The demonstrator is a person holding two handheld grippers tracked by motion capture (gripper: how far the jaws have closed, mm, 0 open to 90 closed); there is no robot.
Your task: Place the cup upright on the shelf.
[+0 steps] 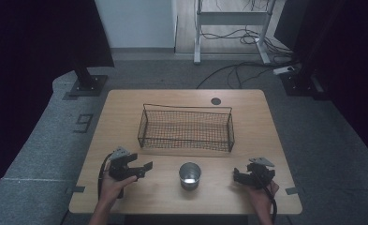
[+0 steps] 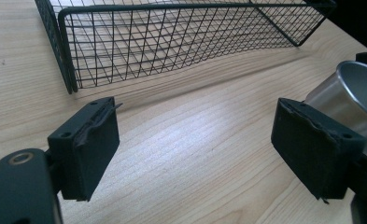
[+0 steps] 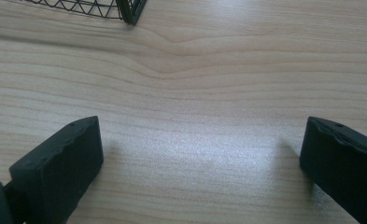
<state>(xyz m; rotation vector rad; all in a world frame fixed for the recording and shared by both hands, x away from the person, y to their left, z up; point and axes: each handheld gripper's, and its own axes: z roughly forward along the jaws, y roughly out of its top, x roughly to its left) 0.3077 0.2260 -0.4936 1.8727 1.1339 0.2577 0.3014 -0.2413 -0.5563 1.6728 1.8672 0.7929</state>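
Pale wooden desk (image 1: pixel 125 105) carries a black wire-mesh basket (image 1: pixel 186 129) mid-surface and a shiny round steel cup (image 1: pixel 189 175) near the front edge, upright. Left hand-held gripper (image 2: pixel 195 140) and right hand-held gripper (image 3: pixel 202 154) gape wide, empty. Likely light, rigid, slippery: pinch its wall.

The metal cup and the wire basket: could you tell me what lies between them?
Nothing: in the high view, only bare wooden table separates the metal cup from the wire basket.
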